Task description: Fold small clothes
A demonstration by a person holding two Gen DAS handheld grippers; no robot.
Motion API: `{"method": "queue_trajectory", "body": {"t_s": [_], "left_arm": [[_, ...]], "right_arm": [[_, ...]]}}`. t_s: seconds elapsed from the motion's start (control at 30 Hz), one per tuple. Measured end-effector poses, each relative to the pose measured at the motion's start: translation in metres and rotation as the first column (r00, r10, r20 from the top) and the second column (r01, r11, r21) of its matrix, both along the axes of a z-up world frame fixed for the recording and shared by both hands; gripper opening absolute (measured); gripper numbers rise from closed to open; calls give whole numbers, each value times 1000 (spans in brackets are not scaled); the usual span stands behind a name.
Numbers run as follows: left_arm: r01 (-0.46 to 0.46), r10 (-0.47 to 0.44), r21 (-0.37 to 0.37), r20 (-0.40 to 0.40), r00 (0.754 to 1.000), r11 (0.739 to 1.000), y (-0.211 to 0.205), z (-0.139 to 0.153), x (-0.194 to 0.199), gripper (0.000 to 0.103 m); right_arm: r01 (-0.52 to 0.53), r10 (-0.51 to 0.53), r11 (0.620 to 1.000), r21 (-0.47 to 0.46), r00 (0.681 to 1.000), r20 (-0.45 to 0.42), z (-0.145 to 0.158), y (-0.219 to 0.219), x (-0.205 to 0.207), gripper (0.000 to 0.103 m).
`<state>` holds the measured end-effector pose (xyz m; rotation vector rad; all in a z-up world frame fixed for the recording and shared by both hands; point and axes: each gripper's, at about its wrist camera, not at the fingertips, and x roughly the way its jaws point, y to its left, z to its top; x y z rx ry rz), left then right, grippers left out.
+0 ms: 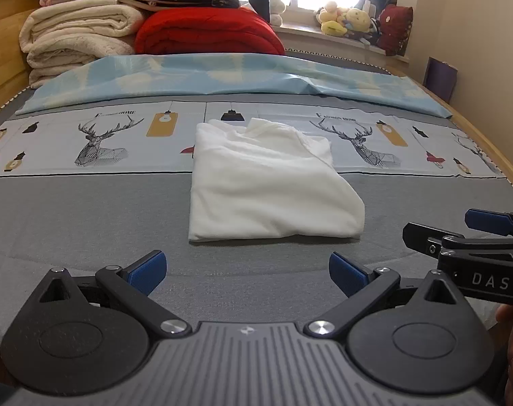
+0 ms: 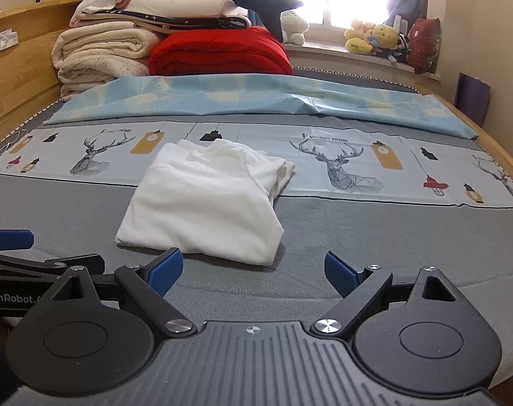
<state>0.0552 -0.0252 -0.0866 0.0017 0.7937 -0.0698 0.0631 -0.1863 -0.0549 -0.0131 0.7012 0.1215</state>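
A small white garment (image 1: pixel 266 182) lies folded into a rough rectangle on the grey bed surface (image 1: pixel 87 223), its far end resting on the deer-print sheet (image 1: pixel 100 142). My left gripper (image 1: pixel 246 272) hovers just short of its near edge, open and empty. In the right wrist view the same white garment (image 2: pixel 205 203) lies ahead and to the left. My right gripper (image 2: pixel 254 272) is open and empty, close to the garment's near right corner. Each gripper shows at the side of the other's view: the right gripper (image 1: pixel 459 226) and the left gripper (image 2: pixel 43 250).
A light blue patterned sheet (image 1: pixel 222 77) lies across the bed beyond the deer print. Stacked cream blankets (image 1: pixel 73 37) and a red quilt (image 1: pixel 209 30) sit at the far end. Plush toys (image 1: pixel 347 20) line the window sill. A wooden bed frame (image 2: pixel 16 77) runs along the left.
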Motion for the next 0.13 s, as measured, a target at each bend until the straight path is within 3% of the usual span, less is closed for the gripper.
{"method": "queue_trajectory", "body": {"t_s": [0.13], "left_arm": [[-4,4,-4,-1,1000,1000,1,0,1,102]], "right_arm": [[0,0,1000,0,1000,0,0,0,0,91]]}}
